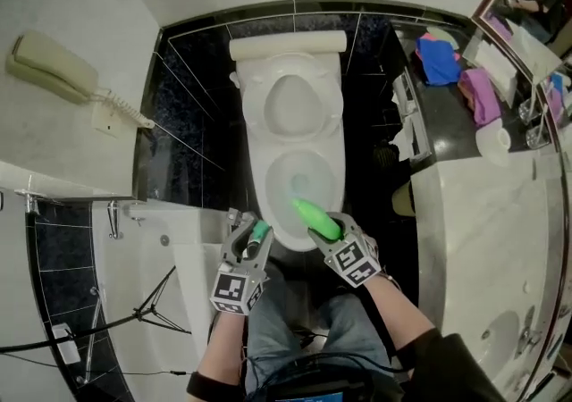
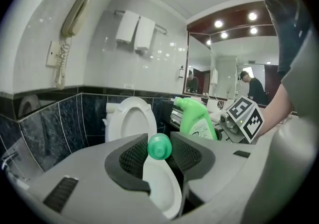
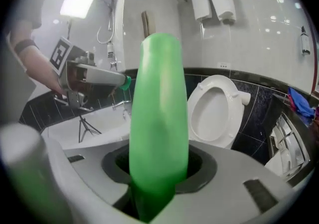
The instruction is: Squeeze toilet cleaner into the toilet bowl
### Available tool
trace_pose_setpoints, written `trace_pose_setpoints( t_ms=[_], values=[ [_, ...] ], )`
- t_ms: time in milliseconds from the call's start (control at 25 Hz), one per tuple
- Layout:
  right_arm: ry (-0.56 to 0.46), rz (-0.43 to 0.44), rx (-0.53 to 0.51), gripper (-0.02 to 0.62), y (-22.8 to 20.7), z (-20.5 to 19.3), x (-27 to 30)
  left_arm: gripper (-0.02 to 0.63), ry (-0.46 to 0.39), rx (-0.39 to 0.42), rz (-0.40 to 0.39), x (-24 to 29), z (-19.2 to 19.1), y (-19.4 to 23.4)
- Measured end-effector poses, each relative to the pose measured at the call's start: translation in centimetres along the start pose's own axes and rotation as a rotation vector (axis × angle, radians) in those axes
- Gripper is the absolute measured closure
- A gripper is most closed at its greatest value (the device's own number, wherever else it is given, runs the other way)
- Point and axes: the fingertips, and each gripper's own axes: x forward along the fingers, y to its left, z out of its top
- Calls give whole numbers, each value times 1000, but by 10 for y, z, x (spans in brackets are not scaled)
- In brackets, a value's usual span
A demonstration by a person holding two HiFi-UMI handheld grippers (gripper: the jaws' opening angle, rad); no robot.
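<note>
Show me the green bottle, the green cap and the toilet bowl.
green bottle (image 3: 159, 118), right gripper view, middle of its body.
green cap (image 2: 159, 147), left gripper view, its round face.
toilet bowl (image 1: 264, 195), head view, left rim.

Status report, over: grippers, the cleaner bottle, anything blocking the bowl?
Left gripper shut on green cap. Right gripper shut on green bottle, uncapped, above toilet bowl front edge. Lid up, nothing in the way.

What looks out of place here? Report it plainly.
Nothing spilled or damaged. The green cap is off, clamped in the left hand-held gripper, while the right hand-held gripper holds the green bottle by the toilet bowl. A blue cloth and a purple cloth lie bunched on the counter.
</note>
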Motion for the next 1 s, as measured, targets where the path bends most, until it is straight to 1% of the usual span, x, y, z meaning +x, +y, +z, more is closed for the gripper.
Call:
trace_pose_setpoints(
  t_ms=[120,200,320,520,640,800,880,1000],
  values=[
    [-63,27,14,410,5,30,-34,456,-30,27,-10,-14,31,-16],
    [-95,31,24,408,6,42,-58,456,-47,40,-7,-22,45,-25],
    [-140,29,29,403,11,58,-97,456,-49,42,-9,-37,67,-45],
    [-205,36,-13,400,24,85,-164,456,-91,62,-12,-67,98,-84],
    [-221,46,-42,400,38,99,-200,456,-97,55,-10,-90,118,-109],
    [-231,71,-86,403,60,115,-240,456,-127,16,1,-122,146,-130],
    [-224,81,-99,402,71,118,-254,456,-130,21,-2,-135,159,-138],
    [-224,90,-89,402,85,123,-270,456,-132,38,-17,-156,176,-144]
  ],
)
